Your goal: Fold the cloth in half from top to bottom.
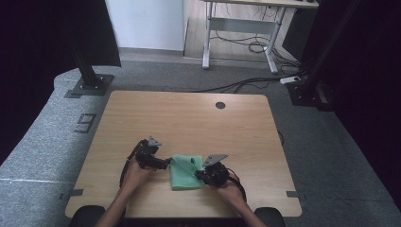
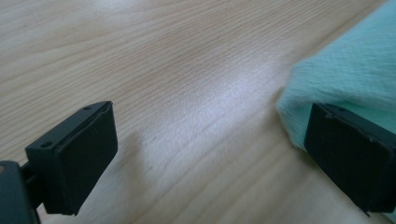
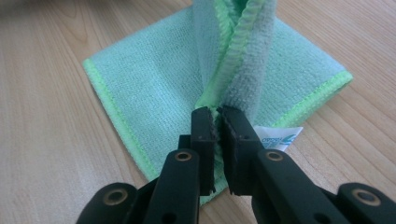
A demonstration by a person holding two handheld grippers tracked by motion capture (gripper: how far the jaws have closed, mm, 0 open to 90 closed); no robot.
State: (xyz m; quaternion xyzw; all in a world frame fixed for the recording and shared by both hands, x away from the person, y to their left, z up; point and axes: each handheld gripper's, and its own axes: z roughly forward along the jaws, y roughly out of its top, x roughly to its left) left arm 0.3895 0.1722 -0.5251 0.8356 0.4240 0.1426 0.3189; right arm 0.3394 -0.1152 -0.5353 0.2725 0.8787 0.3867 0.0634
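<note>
At the near edge of the counter, the soft, light green cloth lies folded, its limp hemmed edge clamped in the right hand-held gripper, left hand-held gripper apart beside the free corner, best pinched at the hem.

Open left tool over table; one jaw apparently touches green cloth.

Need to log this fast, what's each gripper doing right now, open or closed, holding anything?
Left gripper: open, nothing held, beside the green cloth.
Right gripper: shut on the green cloth's edge.
</note>
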